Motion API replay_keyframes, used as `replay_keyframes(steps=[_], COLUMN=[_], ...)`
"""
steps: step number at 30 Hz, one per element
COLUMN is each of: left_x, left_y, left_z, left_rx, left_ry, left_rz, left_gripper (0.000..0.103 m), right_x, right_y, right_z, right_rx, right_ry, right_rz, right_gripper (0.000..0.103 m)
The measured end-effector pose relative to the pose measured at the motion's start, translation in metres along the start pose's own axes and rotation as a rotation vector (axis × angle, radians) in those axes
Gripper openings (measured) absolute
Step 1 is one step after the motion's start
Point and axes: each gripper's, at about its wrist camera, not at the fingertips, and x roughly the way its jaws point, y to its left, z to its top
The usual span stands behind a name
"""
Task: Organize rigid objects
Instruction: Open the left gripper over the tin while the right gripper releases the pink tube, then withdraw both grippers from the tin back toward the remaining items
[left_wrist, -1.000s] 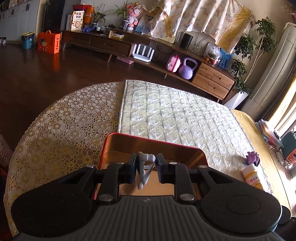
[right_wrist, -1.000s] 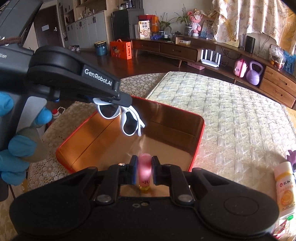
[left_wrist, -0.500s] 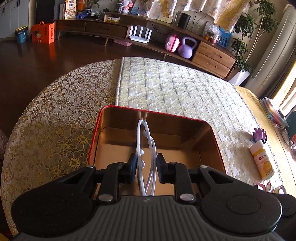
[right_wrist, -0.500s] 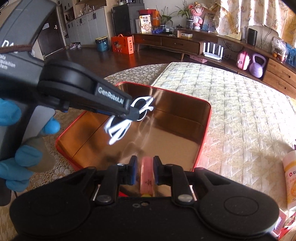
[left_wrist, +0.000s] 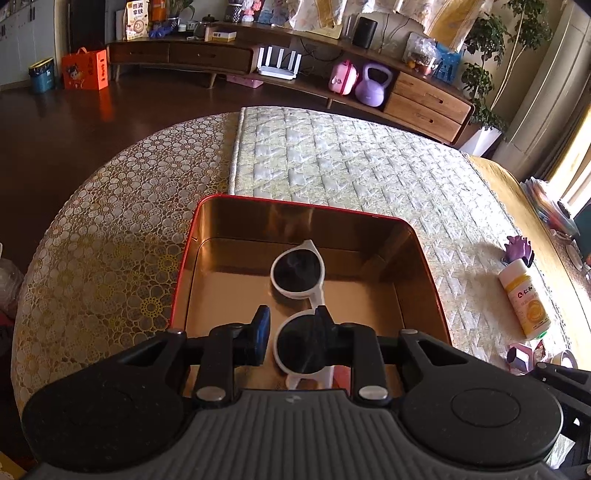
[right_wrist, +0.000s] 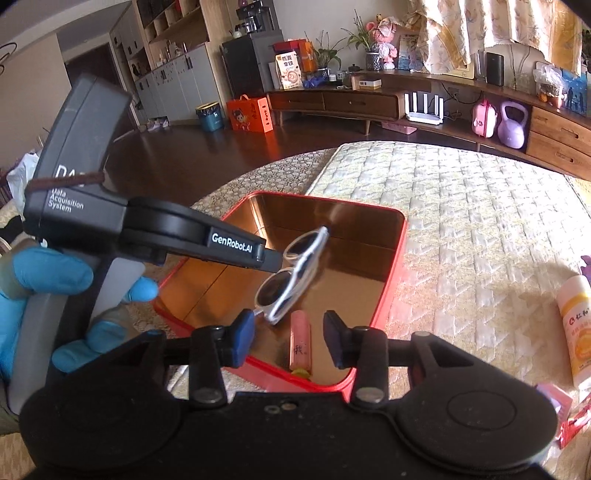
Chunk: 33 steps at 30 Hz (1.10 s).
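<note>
- Your left gripper (left_wrist: 291, 330) hangs over the red tin (left_wrist: 421, 240), jaws parted; white sunglasses (left_wrist: 299, 275) sit between them, and whether they are gripped is unclear, their arms hidden.
- Your right gripper (right_wrist: 289, 339) gapes wide, holding nothing; the pink tube (right_wrist: 300, 341) lies in the tin, its near end hard to make out.

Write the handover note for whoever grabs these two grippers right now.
Left gripper: open over the red tin; white sunglasses sit between its fingers, whether resting on the tin floor or still falling cannot be told.
Right gripper: open and holding nothing, above the tin's near corner.
Done: pink tube lies in the tin.
Left: yellow-label bottle and the small purple thing wait on the quilted cloth; other small bits lie at the right edge.
</note>
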Motion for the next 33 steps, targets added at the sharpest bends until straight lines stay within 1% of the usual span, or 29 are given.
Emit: replay_keyframes(steps=[1, 2, 3, 5, 11, 15, 19, 20, 23, 28, 32, 33], left_x=[-0.003, -0.005, -0.009, -0.017, -0.037, -0.050, -0.062, -0.064, -0.072, -0.084, -0.093, -0.094], left_y=[-0.001, -0.001, -0.002, -0.003, -0.013, -0.022, -0.035, -0.038, -0.047, -0.061, -0.075, -0.078], left_z=[-0.001, -0.002, -0.003, -0.005, -0.012, -0.018, -0.025, -0.027, -0.032, -0.040, -0.045, -0.047], left_rx=[-0.002, -0.002, -0.003, -0.002, 0.024, 0.037, 0.072, 0.076, 0.086, 0.101, 0.116, 0.120], left_ry=[-0.005, -0.012, -0.021, -0.050, -0.071, -0.083, -0.099, -0.101, -0.105, -0.125, -0.134, -0.134], left_rz=[0.002, 0.001, 0.001, 0.001, -0.003, -0.019, -0.040, -0.046, -0.063, -0.088, -0.120, -0.125], left_gripper=[0.033, 0.042, 0.055, 0.067, 0.068, 0.068, 0.068, 0.068, 0.076, 0.076, 0.076, 0.076], right_x=[-0.003, -0.006, -0.010, -0.016, -0.037, -0.050, -0.062, -0.065, -0.074, -0.093, -0.111, -0.116], right_y=[-0.001, -0.003, -0.004, -0.007, -0.020, -0.025, -0.029, -0.031, -0.035, -0.046, -0.057, -0.059], right_z=[-0.001, -0.001, -0.002, -0.004, -0.010, -0.014, -0.017, -0.018, -0.021, -0.026, -0.037, -0.040], right_rx=[0.004, 0.009, 0.014, 0.025, 0.066, 0.086, 0.099, 0.105, 0.115, 0.143, 0.169, 0.174], right_ry=[-0.004, -0.008, -0.012, -0.023, -0.061, -0.092, -0.118, -0.125, -0.149, -0.189, -0.232, -0.242], right_rz=[-0.002, -0.002, -0.002, -0.007, -0.022, -0.034, -0.045, -0.046, -0.049, -0.057, -0.102, -0.119], right_gripper=[0.042, 0.043, 0.044, 0.047, 0.056, 0.063, 0.071, 0.073, 0.079, 0.092, 0.100, 0.101])
